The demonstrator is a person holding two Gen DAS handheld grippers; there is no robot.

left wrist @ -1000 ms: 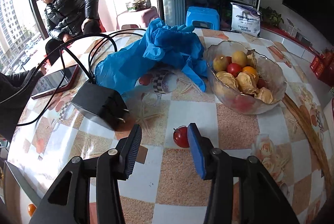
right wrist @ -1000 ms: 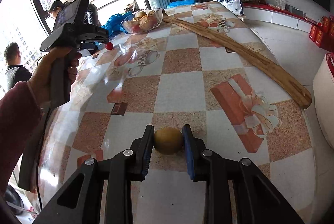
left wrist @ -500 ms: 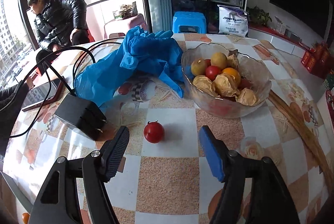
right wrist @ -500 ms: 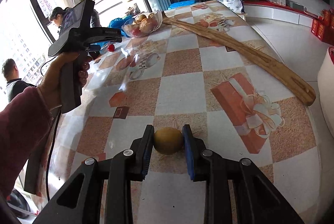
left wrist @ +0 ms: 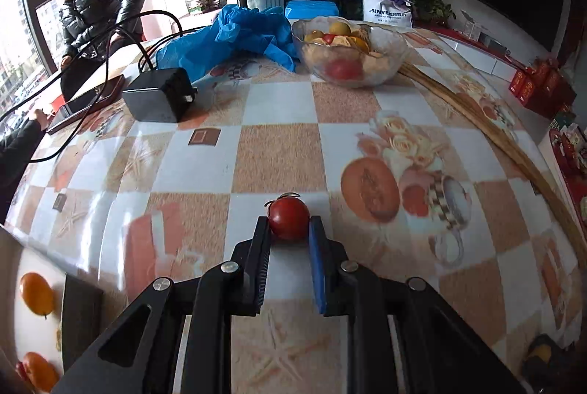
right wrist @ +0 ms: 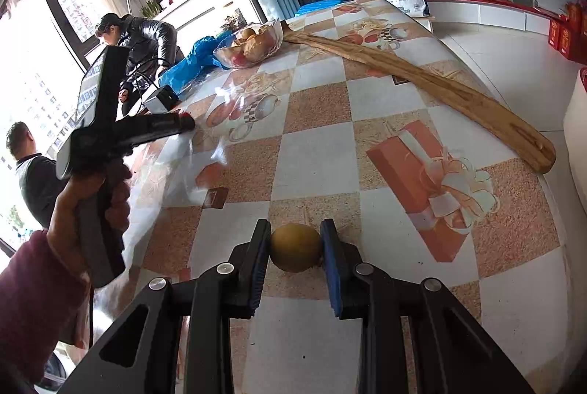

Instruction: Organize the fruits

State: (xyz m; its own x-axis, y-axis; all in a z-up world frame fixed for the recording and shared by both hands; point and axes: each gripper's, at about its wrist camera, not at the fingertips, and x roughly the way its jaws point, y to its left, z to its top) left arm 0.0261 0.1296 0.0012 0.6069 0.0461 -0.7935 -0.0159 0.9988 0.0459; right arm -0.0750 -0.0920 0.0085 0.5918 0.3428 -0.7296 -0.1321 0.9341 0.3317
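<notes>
Fruit was mostly in the bowl (left wrist: 350, 58) at 12 o'clock already. Left gripper (left wrist: 289, 229) was clamped on a tomato (left wrist: 288, 218), right gripper (right wrist: 295, 245) on a pear (right wrist: 295, 248); both remained to be carried to the bowl.

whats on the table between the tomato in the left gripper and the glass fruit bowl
Nothing stands there: in the left wrist view only bare patterned tablecloth runs from the tomato to the glass bowl.
</notes>
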